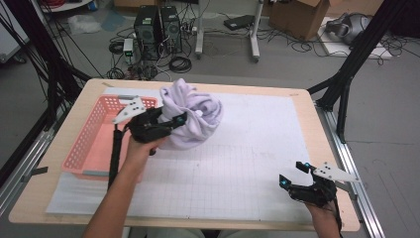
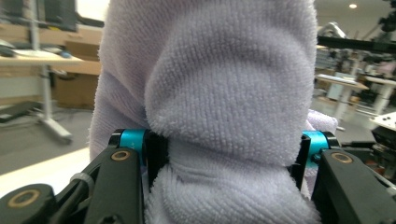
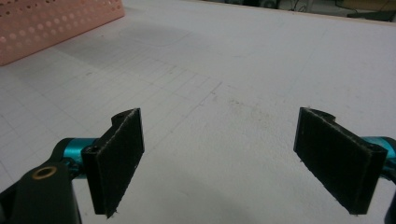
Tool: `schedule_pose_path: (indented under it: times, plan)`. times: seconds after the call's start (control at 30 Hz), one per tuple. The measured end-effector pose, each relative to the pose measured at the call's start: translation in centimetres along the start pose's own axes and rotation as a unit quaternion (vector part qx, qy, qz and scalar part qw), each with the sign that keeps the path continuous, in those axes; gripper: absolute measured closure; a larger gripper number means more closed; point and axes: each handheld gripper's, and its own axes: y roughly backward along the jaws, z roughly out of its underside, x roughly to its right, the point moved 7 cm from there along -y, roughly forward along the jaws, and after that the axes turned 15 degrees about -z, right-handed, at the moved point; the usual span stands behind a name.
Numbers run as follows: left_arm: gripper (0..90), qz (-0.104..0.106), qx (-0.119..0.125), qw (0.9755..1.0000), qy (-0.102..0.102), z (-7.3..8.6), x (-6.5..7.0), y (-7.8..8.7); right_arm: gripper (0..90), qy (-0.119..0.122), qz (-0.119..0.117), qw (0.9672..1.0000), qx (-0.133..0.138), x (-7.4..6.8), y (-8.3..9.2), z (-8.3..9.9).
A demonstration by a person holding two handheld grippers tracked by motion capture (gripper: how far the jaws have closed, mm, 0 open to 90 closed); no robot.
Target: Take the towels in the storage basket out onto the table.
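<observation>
left jaws: left gripper (image 1: 174,120) clamped on towel (image 1: 193,119), bunched, lifted, upper centre of frame
basket (image 1: 89,148): just left of towel, nearer left hand
right jaws: right gripper (image 1: 295,173) wide, empty, lower right over bench (image 1: 247,158)

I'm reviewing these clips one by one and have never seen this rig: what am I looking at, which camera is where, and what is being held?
A person holds a hand-operated two-jaw tool in each hand. The high view looks down on the table; each gripper view rides on its own tool. The left gripper is clamped on a bunched pale lilac terry towel, held beside the pink perforated plastic basket. The right gripper hovers open, nothing between its jaws, above the white gridded paper sheet covering the wooden table.
</observation>
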Motion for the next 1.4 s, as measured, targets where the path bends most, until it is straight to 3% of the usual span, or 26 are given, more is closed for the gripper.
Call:
schedule_pose_path:
  times: [0.23,0.37,0.5,0.57,0.63,0.67,0.73,0.77,0.8,0.83,0.9,1.03,1.13,1.2,1.27,1.4]
  plan:
    - [49.8,0.035,-0.032,0.9989,-0.004,2.9,3.4,-4.1,14.7,-0.004,0.001,1.0,-0.001,0.4,0.1,0.2]
    - [49.8,0.051,-0.059,0.9969,-0.013,4.7,5.0,-5.9,14.8,-0.002,0.001,1.0,0.0,0.3,0.2,0.1]
    - [49.8,0.057,-0.078,0.9951,-0.02,6.1,6.2,-7.3,14.8,-0.002,0.002,1.0,0.0,0.3,0.2,0.2]
    - [49.2,0.047,-0.101,0.9936,-0.02,6.9,6.4,-7.9,14.8,-0.003,0.001,1.0,-0.001,0.4,0.3,0.2]
    - [46.2,0.023,-0.141,0.9897,-0.016,7.9,6.2,-8.5,14.8,-0.004,0.002,1.0,-0.001,0.5,0.3,0.2]
    - [43.5,0.007,-0.162,0.9865,-0.023,8.5,5.9,-8.8,14.8,-0.005,0.002,1.0,-0.002,0.5,0.3,0.3]
    - [35.4,-0.039,-0.193,0.9792,-0.05,9.5,5.3,-9.1,14.8,-0.007,0.003,1.0,-0.004,0.5,0.3,0.4]
    - [28.0,-0.05,-0.2,0.9763,-0.064,9.7,5.2,-9.0,14.8,-0.006,0.003,1.0,-0.005,0.5,0.3,0.4]
    - [19.0,-0.05,-0.201,0.9758,-0.071,9.7,5.1,-8.7,14.8,-0.005,0.003,1.0,-0.005,0.6,0.3,0.4]
    - [14.2,-0.051,-0.193,0.9773,-0.07,9.5,4.9,-8.3,14.8,-0.006,0.003,1.0,-0.005,0.6,0.3,0.4]
    - [14.2,-0.056,-0.177,0.9813,-0.051,9.0,4.4,-7.5,14.8,-0.009,0.004,0.9999,-0.006,0.6,0.3,0.5]
    - [14.2,-0.07,-0.162,0.984,-0.025,8.2,3.3,-5.6,14.8,-0.009,0.001,0.9999,-0.005,0.5,0.1,0.4]
    - [14.4,-0.071,-0.145,0.9865,-0.025,8.1,2.8,-3.9,14.8,-0.011,-0.001,0.9999,-0.006,0.3,-0.1,0.3]
    - [14.4,-0.083,-0.145,0.9852,-0.039,8.1,2.6,-3.2,14.8,-0.014,-0.003,0.9999,-0.003,0.4,-0.3,0.3]
    - [14.4,-0.099,-0.148,0.9832,-0.04,7.8,2.3,-2.6,14.8,-0.017,-0.003,0.9998,-0.002,0.3,-0.4,0.3]
    - [14.8,-0.109,-0.154,0.981,-0.045,7.3,1.7,-1.2,14.8,-0.014,-0.003,0.9999,-0.003,0.1,-0.4,0.2]
